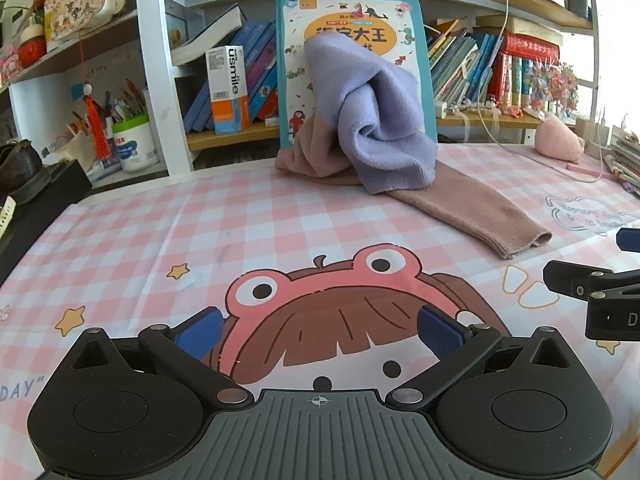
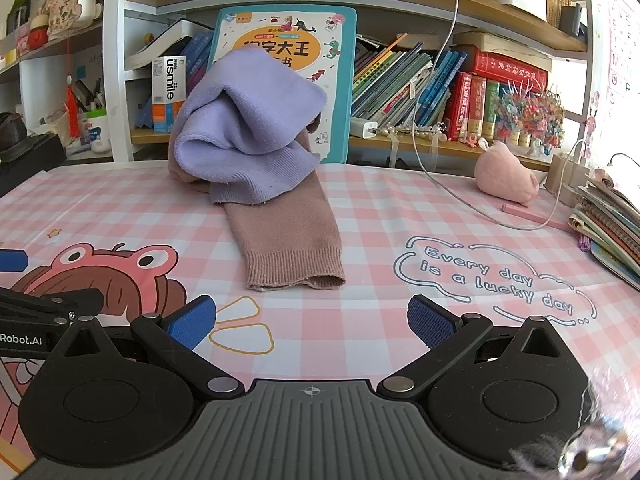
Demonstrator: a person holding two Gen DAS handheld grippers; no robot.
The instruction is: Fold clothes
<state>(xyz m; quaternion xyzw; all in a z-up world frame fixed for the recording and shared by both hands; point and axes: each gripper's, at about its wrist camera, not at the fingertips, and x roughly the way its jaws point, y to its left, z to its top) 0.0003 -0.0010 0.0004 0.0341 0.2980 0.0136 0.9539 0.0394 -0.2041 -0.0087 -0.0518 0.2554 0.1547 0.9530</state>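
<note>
Nearest you, the left tongs (image 1: pixel 318 334) hang with jaws wide apart and nothing between them, over the frog-hat cartoon (image 1: pixel 320 304) printed on the counter (image 1: pixel 160 232). Your right tongs (image 2: pixel 312 322) stand equally wide and empty, to the right of that cartoon, near the "Every day is a lucky day" lettering (image 2: pixel 496 280). Beyond the cartoon lies the sweater (image 2: pixel 256 152): one brown sleeve (image 2: pixel 288 240) stretches flat toward you, cuff open, while the lilac part is bunched in a heap on top, leaning against an upright picture book (image 2: pixel 332 80). Farther right of the sweater sits a pink plush (image 2: pixel 506 178), with a white cable (image 2: pixel 440 184) trailing between them. Behind the sweater, a bookshelf (image 2: pixel 440 144).
</note>
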